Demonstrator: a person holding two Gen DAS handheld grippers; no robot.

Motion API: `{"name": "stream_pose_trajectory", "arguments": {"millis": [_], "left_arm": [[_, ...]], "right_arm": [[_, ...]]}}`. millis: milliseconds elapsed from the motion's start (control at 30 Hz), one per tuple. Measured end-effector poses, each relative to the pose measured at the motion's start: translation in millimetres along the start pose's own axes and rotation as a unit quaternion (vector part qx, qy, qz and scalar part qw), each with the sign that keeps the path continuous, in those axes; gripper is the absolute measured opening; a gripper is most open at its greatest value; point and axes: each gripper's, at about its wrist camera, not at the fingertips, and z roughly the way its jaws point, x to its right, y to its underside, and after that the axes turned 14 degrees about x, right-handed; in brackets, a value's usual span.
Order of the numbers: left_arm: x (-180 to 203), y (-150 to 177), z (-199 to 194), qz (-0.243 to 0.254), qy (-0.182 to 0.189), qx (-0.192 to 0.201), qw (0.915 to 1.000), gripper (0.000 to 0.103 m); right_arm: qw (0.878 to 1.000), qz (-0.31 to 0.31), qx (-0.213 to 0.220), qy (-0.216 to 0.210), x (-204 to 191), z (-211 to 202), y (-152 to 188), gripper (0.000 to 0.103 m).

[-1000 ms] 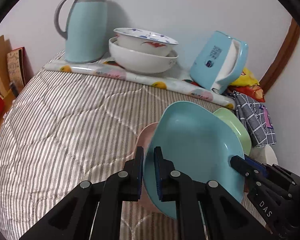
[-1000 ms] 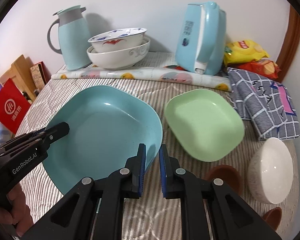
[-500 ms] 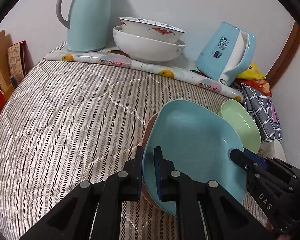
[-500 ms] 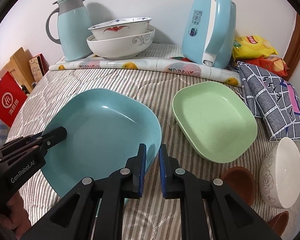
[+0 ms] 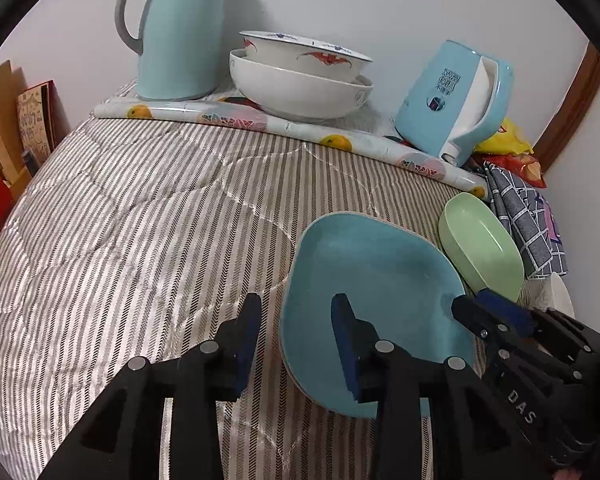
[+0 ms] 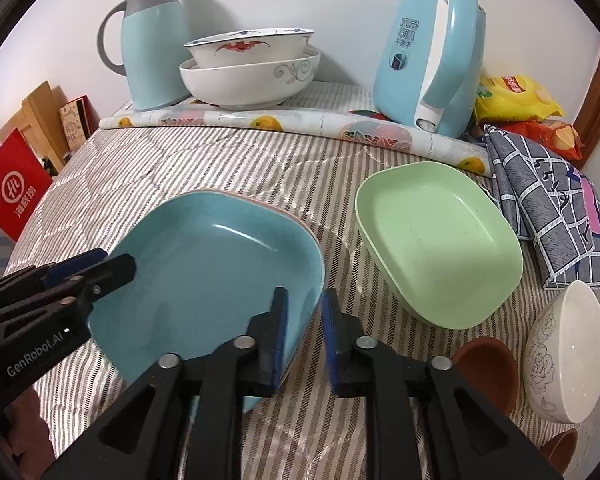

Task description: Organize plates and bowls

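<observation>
Blue plate lying low on the striped quilt in the left wrist view, stacked on another plate of which only a pale edge shows under its near rim. Left hand-held gripper spread wide, one finger outside the near rim over the quilt, the other over the plate's inner face, neither one pressing on it. Right hand-held gripper reaching in from the right, tips at the plate's far right rim. Green plate just beyond that corner, tilted. At the back against the wall: pale blue thermos jug, two white bowls nested one in the other, blue kettle, and a rolled printed sheet in front of them.

Same blue plate in the right wrist view, resting in a pink plate whose rim peeks out along the far edge. Right hand-held gripper pinching the plate's near right rim, fingers close together with the rim between them. Left hand-held gripper at the plate's left rim, fingers parted. Green plate to the right, apart from the blue one. White flowered bowl on its side near the lower right, brown cup just beside it. Checked cloth and snack bags further back on the right.
</observation>
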Motion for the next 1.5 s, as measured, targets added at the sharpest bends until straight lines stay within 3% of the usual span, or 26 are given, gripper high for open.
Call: {"name": "stream_pose_trajectory", "arguments": {"millis": [167, 267, 333, 500, 633, 933, 1267, 1500], "left_arm": [[6, -1, -9, 0.010, -0.003, 0.002, 0.9999, 0.035], [12, -3, -16, 0.011, 0.000, 0.008, 0.9999, 0.036], [17, -4, -21, 0.013, 0.002, 0.012, 0.9998, 0.044], [35, -8, -34, 0.021, 0.003, 0.029, 0.9994, 0.050], [53, -11, -39, 0.021, 0.003, 0.039, 0.9990, 0.050], [94, -18, -28, 0.032, 0.009, 0.017, 0.9993, 0.050], [124, -37, -6, 0.058, 0.008, 0.016, 0.9982, 0.050], [131, -43, 24, 0.057, 0.011, 0.007, 0.9983, 0.050]], "right_arm": [[1.000, 0.007, 0.014, 0.002, 4, -18, -3, 0.037], [1.000, 0.016, 0.025, 0.006, 13, -32, -4, 0.048], [0.999, 0.020, 0.030, 0.011, 20, -40, -5, 0.052], [0.997, 0.043, 0.046, 0.032, 50, -62, -6, 0.053], [0.996, 0.063, 0.054, 0.045, 78, -75, -5, 0.061], [0.992, 0.105, 0.038, 0.053, 135, -84, -2, 0.062], [0.991, 0.104, 0.043, 0.070, 166, -67, -14, 0.062], [0.992, 0.114, 0.029, 0.052, 173, -38, -23, 0.044]]}}
